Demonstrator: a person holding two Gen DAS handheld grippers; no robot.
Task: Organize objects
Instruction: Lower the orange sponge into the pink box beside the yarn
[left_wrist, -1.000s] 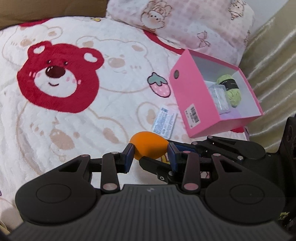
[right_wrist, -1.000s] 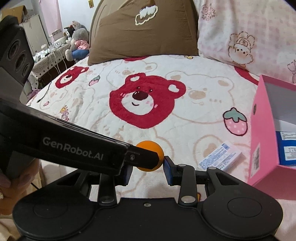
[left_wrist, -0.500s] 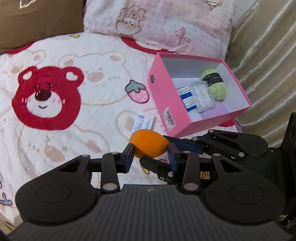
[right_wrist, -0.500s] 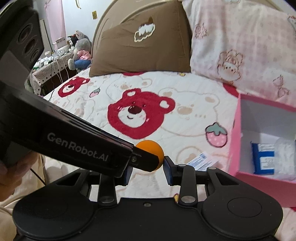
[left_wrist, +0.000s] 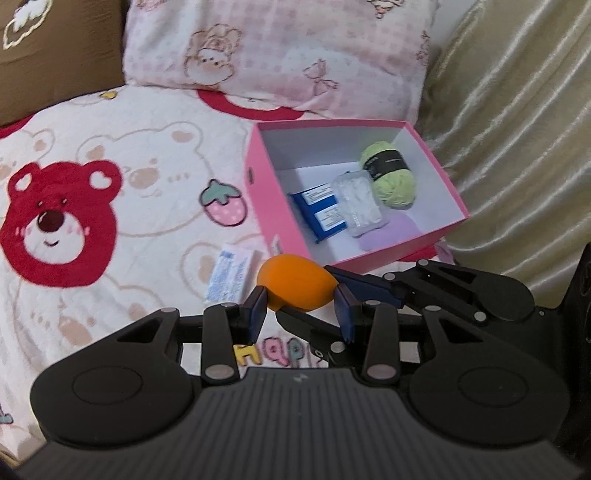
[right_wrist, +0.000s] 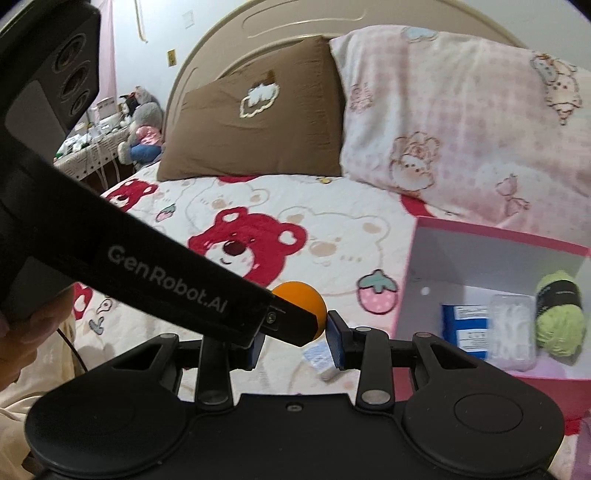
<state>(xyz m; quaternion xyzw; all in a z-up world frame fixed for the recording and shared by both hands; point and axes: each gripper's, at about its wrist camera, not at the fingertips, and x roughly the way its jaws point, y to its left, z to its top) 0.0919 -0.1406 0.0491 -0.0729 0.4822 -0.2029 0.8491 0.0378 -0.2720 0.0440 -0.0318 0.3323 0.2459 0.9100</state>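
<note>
Gripping one orange egg-shaped sponge together, left claw and right claw hover beside the pink box.

I saw the orange egg-shaped sponge held above the bed, just beside the open pink box. The box held green yarn, a blue packet and a clear case.

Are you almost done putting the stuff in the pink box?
Partly. The green yarn, blue packet and clear case are in the pink box. Both grippers, left and right, grip the orange egg. The white packet lies on the blanket.
</note>
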